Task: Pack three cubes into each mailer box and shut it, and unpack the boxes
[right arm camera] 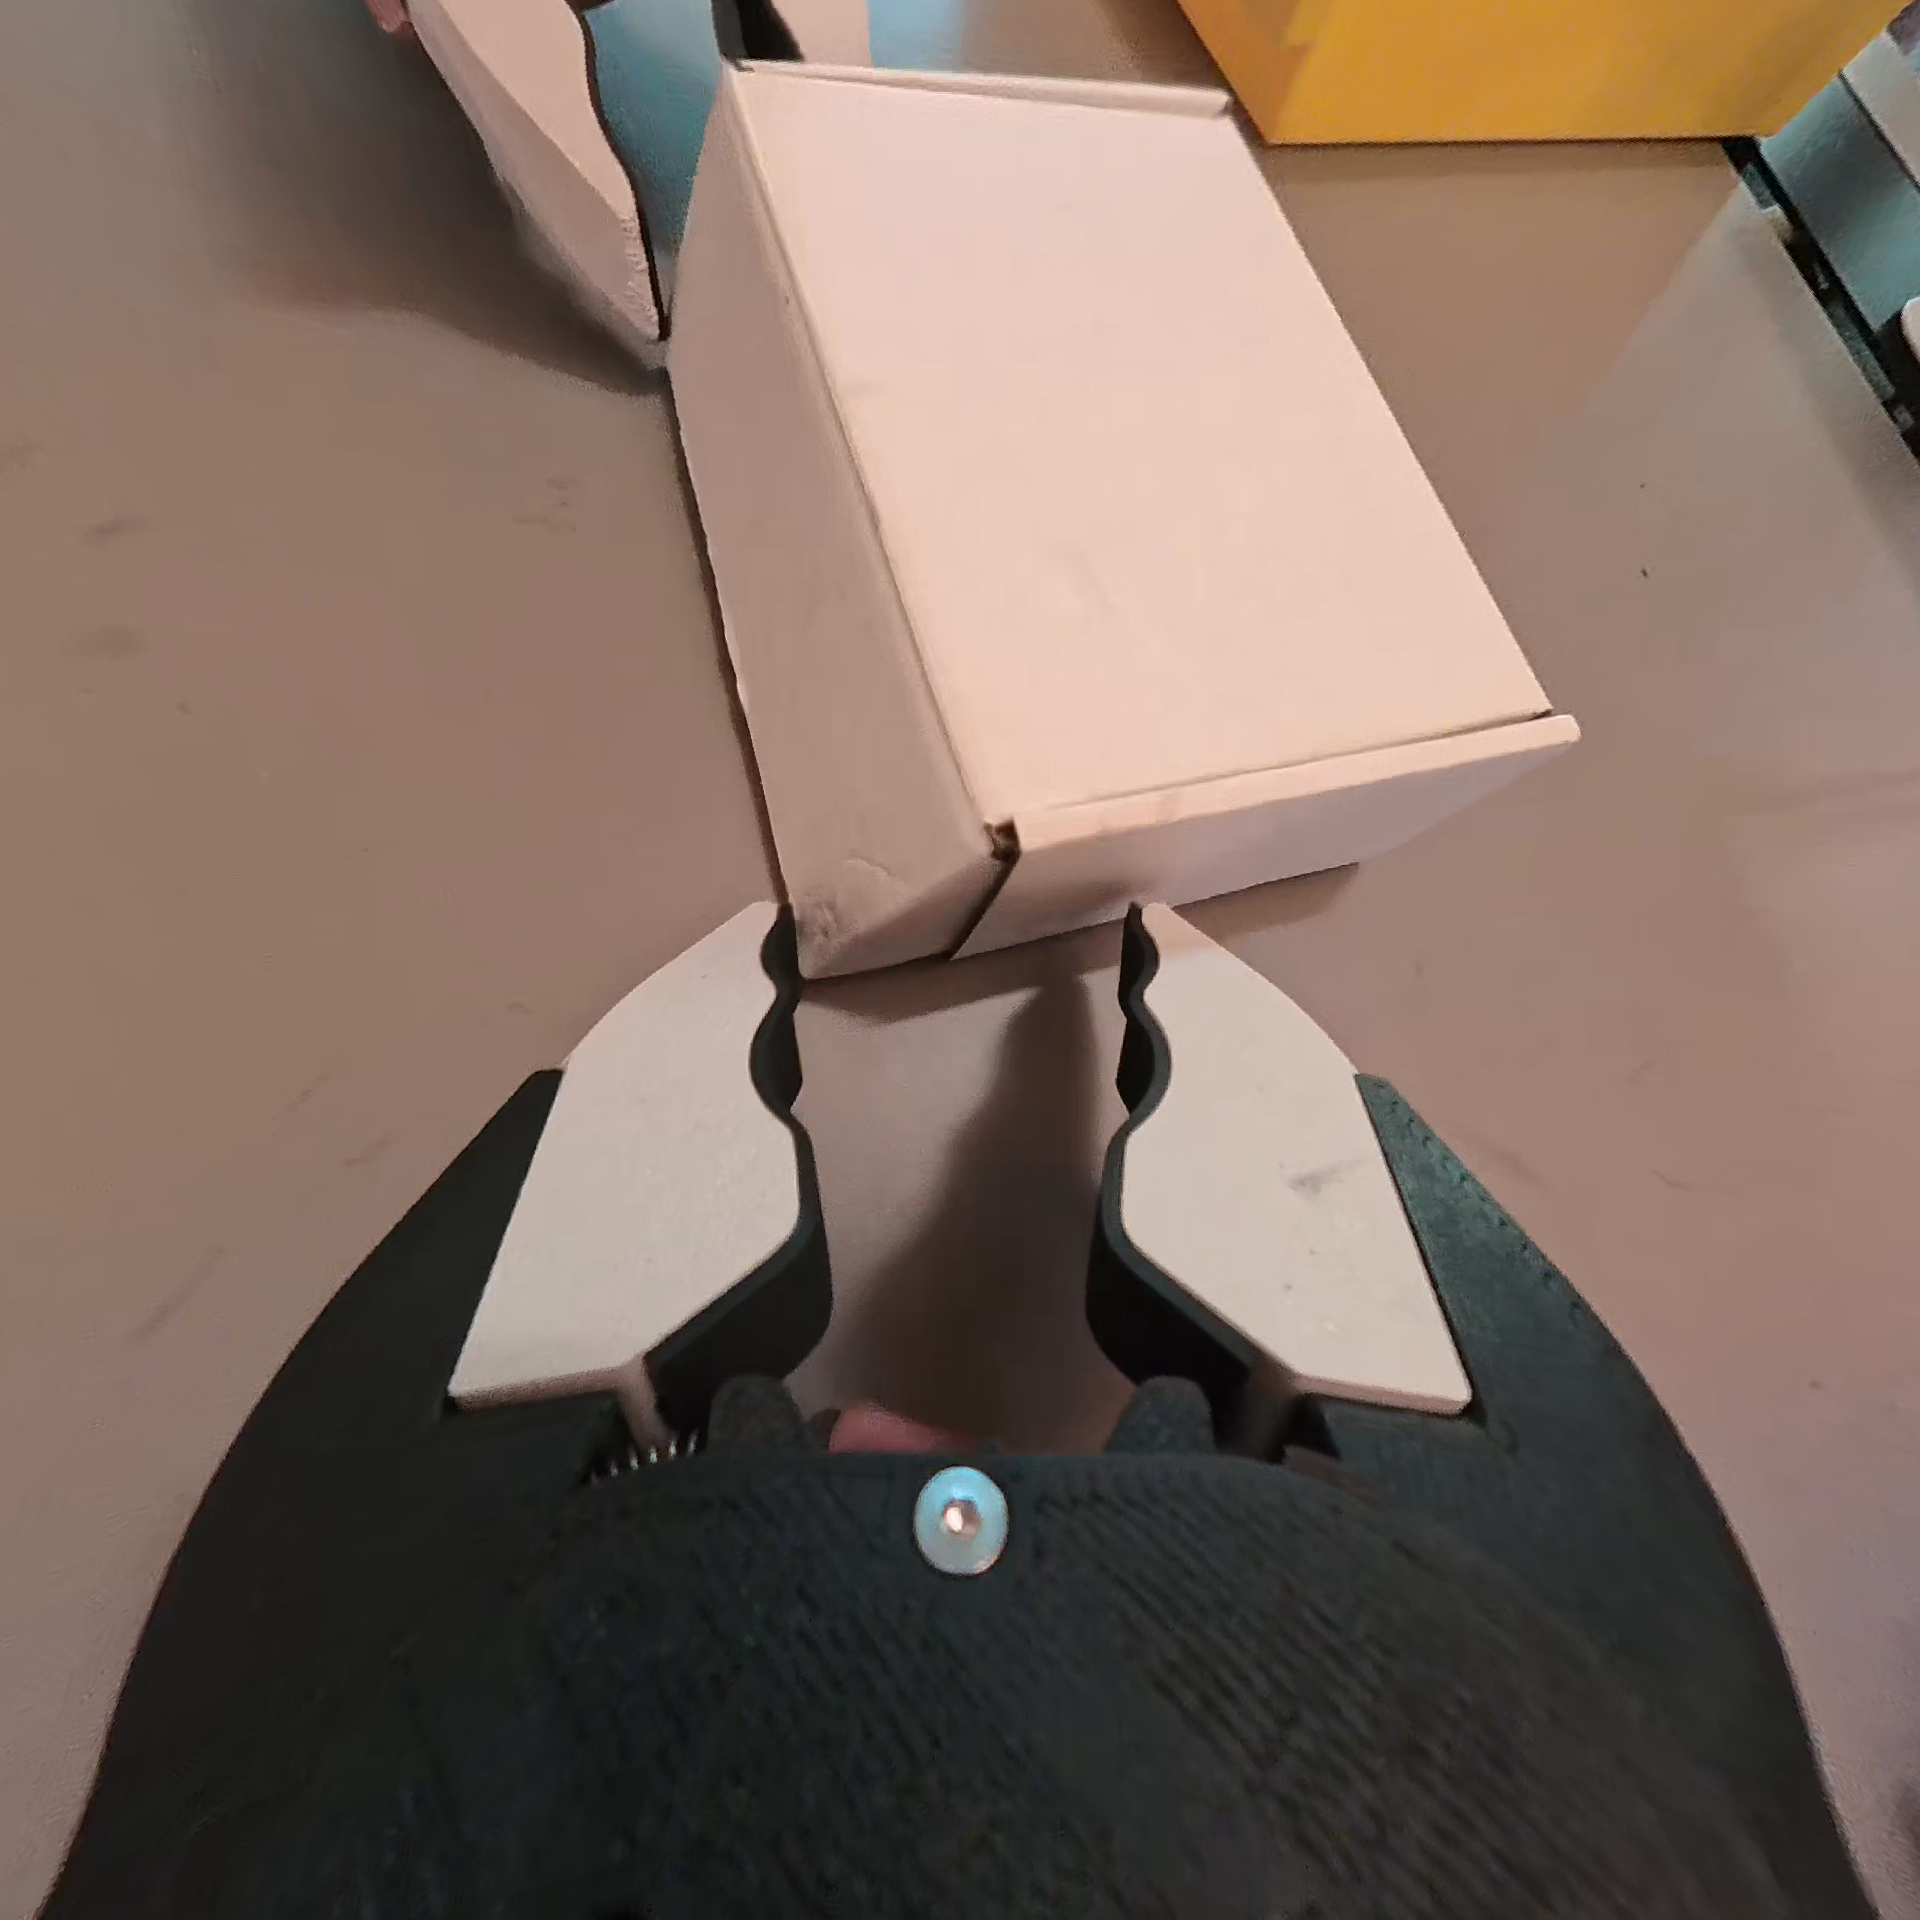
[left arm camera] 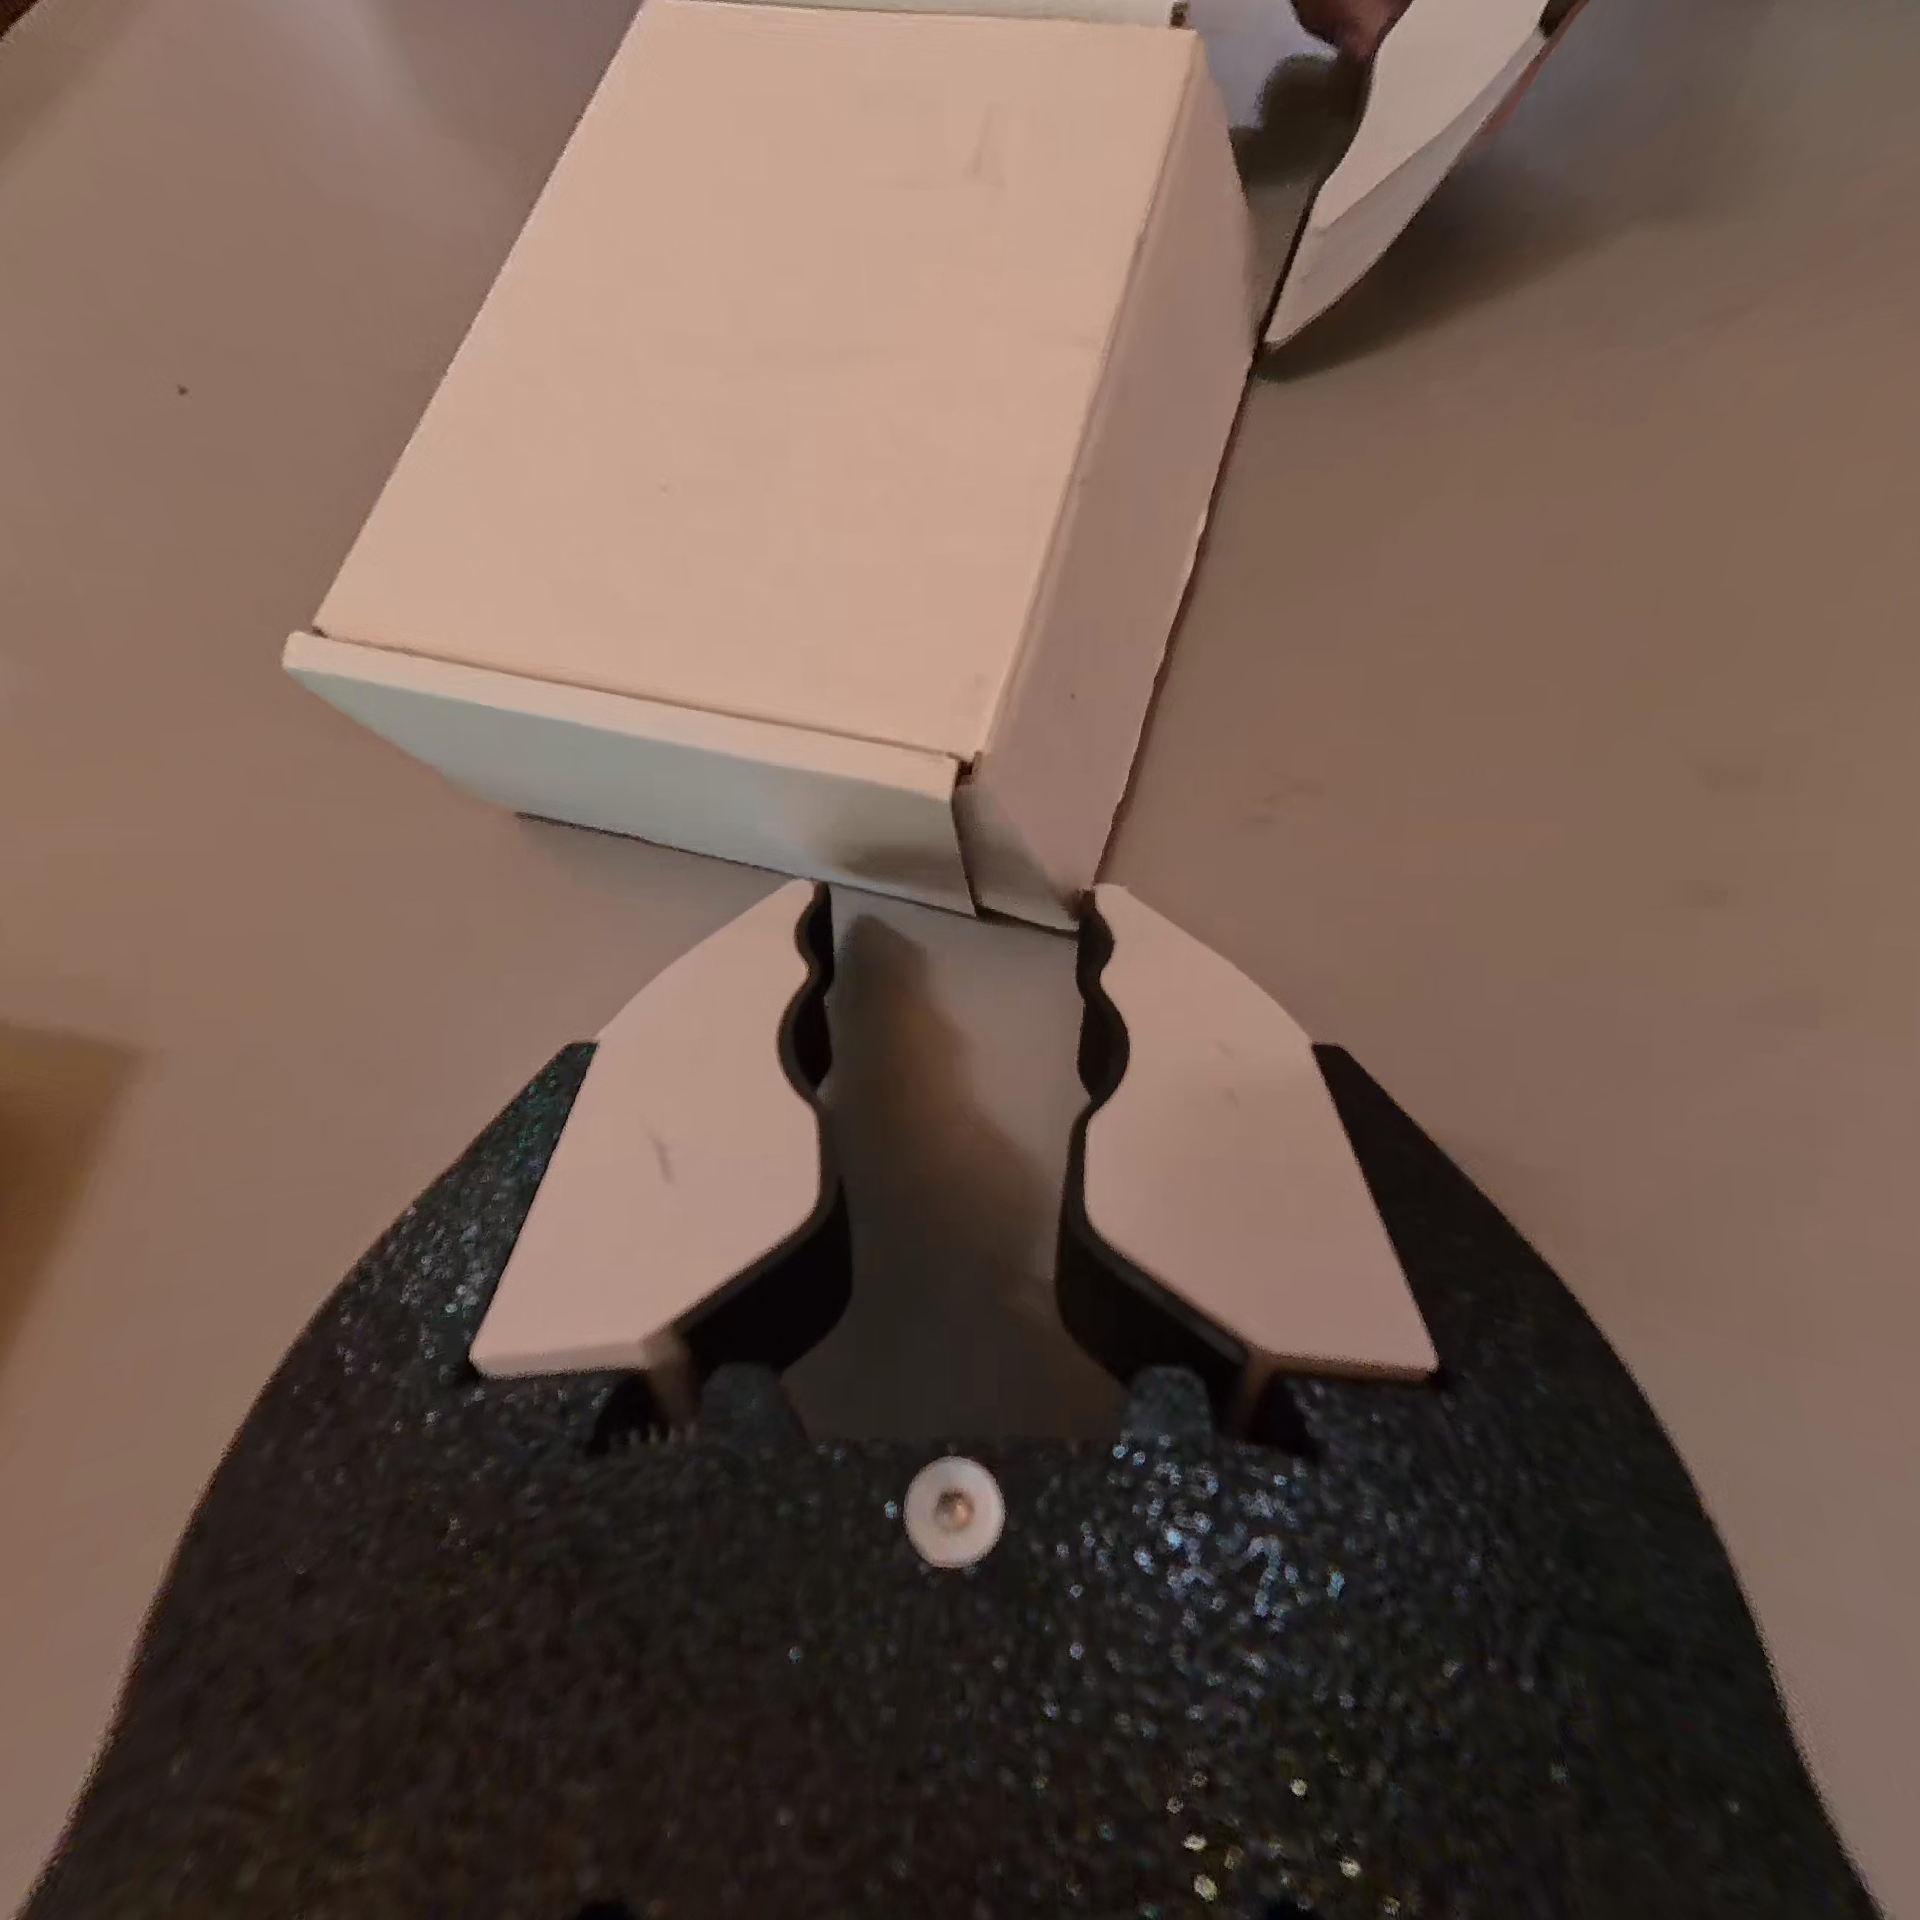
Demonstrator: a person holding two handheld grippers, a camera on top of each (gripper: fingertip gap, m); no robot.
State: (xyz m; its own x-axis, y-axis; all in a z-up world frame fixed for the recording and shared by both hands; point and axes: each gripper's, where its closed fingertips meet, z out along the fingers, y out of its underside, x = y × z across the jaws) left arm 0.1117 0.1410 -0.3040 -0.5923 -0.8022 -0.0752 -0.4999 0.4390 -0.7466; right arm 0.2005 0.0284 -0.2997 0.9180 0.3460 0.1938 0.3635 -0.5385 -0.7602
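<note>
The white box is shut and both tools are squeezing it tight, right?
Not quite. The box is shut, but neither tool squeezes it: the left tool and right tool are both open, empty, at its near corners. Both wrist views show this.

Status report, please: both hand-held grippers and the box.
Left hand-held gripper open, empty. Right hand-held gripper open, empty. Mailer box shut, on table between them. Nothing in the way.

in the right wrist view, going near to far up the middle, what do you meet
right tool → shut white box → yellow box at the far edge
</note>
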